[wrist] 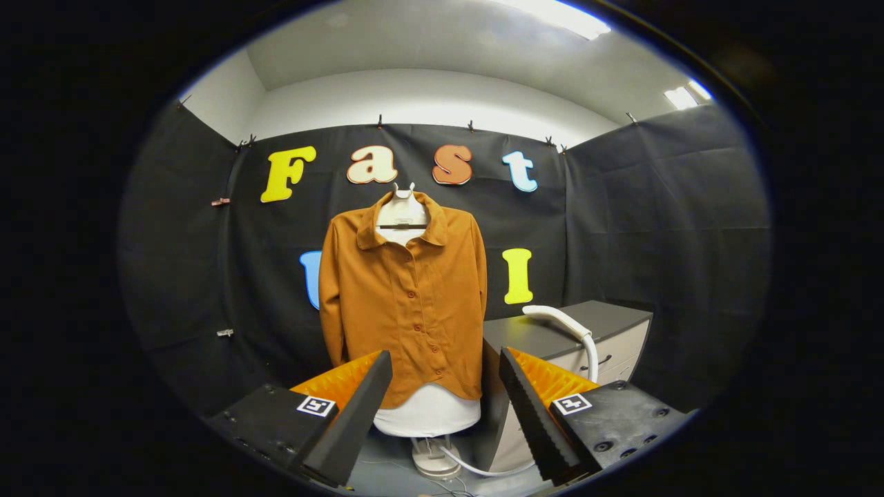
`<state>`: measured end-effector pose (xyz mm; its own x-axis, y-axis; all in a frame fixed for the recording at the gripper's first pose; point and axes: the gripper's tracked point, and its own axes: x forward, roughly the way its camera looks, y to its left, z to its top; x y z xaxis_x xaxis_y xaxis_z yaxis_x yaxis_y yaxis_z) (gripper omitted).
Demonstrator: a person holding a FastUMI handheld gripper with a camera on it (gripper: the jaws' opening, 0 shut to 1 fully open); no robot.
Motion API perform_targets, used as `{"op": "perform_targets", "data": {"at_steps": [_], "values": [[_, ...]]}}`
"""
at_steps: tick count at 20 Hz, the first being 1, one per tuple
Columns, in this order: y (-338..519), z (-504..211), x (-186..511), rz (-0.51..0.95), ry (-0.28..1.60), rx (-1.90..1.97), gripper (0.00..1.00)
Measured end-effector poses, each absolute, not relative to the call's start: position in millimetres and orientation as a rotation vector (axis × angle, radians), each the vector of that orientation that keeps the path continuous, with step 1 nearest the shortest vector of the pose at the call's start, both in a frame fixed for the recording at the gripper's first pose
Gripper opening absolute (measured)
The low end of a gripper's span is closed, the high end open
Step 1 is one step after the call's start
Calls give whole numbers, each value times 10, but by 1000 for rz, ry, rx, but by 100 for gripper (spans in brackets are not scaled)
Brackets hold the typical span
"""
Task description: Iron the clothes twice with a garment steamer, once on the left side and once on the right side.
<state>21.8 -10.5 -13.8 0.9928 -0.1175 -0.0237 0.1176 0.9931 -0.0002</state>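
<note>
Hanging on one white dress form (427,414), a single rust-orange shirt (404,297) faces the tool (445,386), whose two fingers stand wide apart with nothing between them but open air. The shirt is of smooth, matte cloth with a flat pointed collar, long sleeves falling straight at either side, and one vertical row of small matching buttons, five of which can be counted. The form's rounded white body shows at the open neck and below the hem, and it stands on one pale round base (435,462) on the floor. Just right of the shirt stands one low cabinet serving as a desk (608,319), with a flat dark top and light drawer fronts bearing dark handles. On that top lies one garment steamer (556,317), a smooth white curved handle, from which one white hose (592,355) drops over the front edge. The shirt lies beyond the fingers and centred between them; the steamer lies beyond the right finger, apart from the shirt.
</note>
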Motion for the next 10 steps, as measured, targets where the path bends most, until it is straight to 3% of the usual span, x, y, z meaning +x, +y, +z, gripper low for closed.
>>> {"op": "perform_targets", "data": {"at_steps": [10], "values": [[-1043, -121, 1300, -109, 22, 9, 98]]}}
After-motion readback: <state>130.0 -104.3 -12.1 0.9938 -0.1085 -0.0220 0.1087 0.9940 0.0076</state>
